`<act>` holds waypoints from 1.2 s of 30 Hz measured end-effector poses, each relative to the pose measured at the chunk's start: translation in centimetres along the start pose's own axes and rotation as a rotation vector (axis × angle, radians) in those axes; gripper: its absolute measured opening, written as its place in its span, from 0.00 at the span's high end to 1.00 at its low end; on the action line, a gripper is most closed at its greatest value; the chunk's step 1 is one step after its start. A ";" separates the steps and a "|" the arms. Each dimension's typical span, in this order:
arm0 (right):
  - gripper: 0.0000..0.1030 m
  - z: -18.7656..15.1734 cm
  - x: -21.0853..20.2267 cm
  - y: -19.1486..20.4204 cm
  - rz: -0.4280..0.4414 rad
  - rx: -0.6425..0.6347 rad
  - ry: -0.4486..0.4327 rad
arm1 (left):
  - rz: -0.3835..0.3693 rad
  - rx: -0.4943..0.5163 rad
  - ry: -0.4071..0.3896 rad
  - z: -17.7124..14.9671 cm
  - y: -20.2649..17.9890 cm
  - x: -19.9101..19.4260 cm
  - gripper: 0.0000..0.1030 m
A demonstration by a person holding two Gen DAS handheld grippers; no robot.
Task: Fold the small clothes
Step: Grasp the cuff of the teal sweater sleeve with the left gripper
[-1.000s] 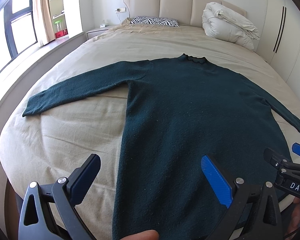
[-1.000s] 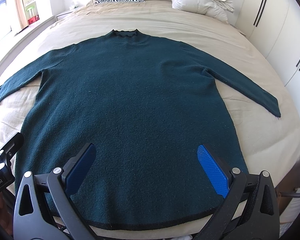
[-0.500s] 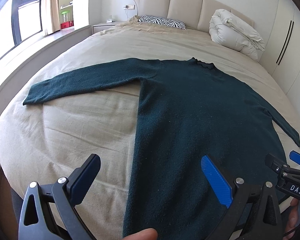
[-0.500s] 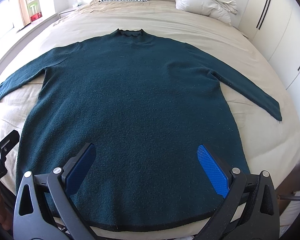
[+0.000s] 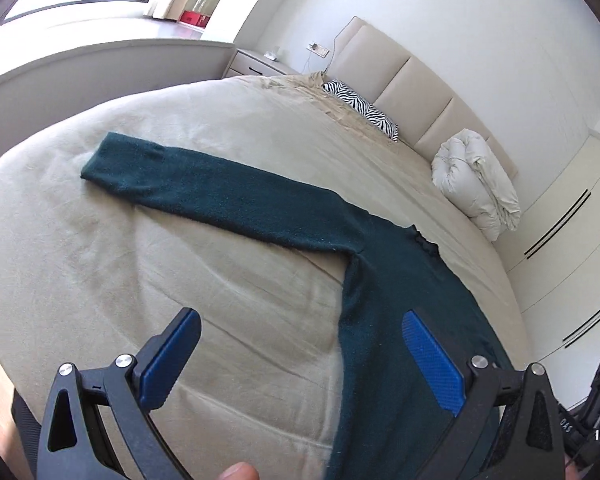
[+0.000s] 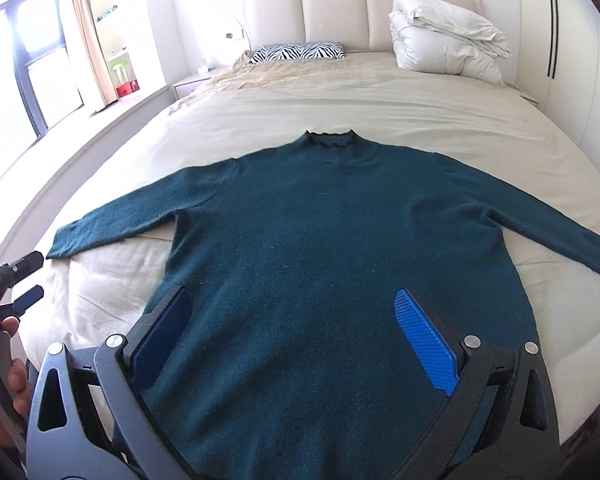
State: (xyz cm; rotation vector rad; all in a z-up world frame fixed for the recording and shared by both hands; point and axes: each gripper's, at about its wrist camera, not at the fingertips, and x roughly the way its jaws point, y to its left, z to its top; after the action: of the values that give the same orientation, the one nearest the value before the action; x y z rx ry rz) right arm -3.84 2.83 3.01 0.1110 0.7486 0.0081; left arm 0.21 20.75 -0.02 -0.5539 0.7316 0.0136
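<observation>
Left gripper (image 5: 300, 354): hanging spread wide and gripping nothing, over the near left part of the bed, its right blue pad above the sweater's side edge.
Right gripper (image 6: 294, 334): also gaping wide with nothing between its fingers, hovering above the sweater's lower body.
Sweater (image 6: 324, 248): a dark teal knit, lying flat and face up on the bed, collar pointing to the far end, both sleeves stretching out to left and right.
Left sleeve (image 5: 204, 192): lying straight, its cuff resting near the left bed edge.
Bed (image 6: 380, 92): wearing a beige sheet.
Zebra pillow (image 6: 298, 52): sitting by the headboard.
White duvet (image 6: 446, 38): lying bundled at the far right.
</observation>
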 end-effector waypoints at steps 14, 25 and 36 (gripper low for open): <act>0.02 3.7 0.4 2.7 0.136 0.061 -0.076 | -0.090 -0.613 -0.117 5.1 15.1 6.0 0.03; 0.35 4.4 4.3 2.5 0.224 0.139 0.003 | -0.046 -0.881 -0.264 6.7 18.5 10.3 0.08; 0.36 4.2 5.9 -0.6 0.241 0.214 0.007 | -0.043 -0.965 -0.189 8.6 20.2 14.3 0.89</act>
State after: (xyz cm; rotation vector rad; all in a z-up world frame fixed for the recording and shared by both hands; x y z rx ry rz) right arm 3.29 2.13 2.02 0.4046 0.7377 0.1579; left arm 12.33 39.71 -13.52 -1.4655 0.4936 0.3904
